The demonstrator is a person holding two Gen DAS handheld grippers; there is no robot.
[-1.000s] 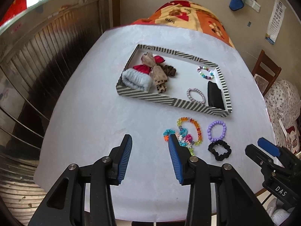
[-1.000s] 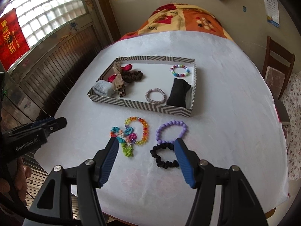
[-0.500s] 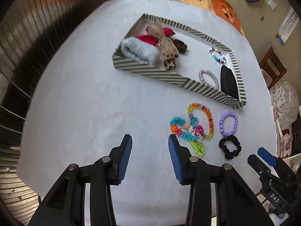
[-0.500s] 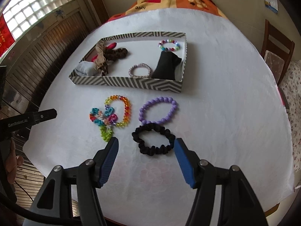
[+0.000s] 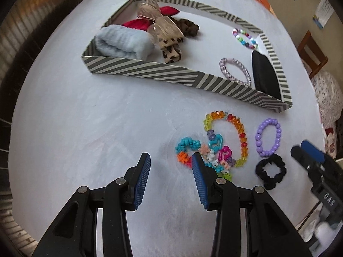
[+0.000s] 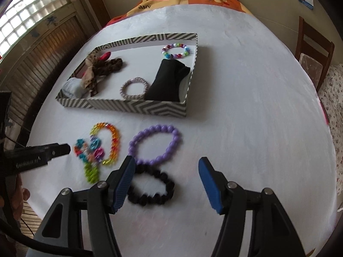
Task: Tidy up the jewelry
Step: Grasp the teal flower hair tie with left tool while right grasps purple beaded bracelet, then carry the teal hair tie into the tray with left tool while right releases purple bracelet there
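— Black scrunchie [image 6: 151,189] nearest, between wide, empty fingers of right gripper [image 6: 166,182]; purple bead bracelet [image 6: 155,146] just beyond, striped tray [image 6: 120,106] farther.
— Reaching stage, apparently. Left gripper [image 5: 170,178] also wide, empty, short of the tray, beside colourful tangle [image 5: 212,147]. Next: lower, pinch scrunchie only.

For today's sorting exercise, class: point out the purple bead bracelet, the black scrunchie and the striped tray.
purple bead bracelet [image 6: 156,145], right wrist view, on the beads of its near side.
black scrunchie [image 6: 151,197], right wrist view, on its near ruffled edge.
striped tray [image 5: 148,71], left wrist view, on its near outer wall.
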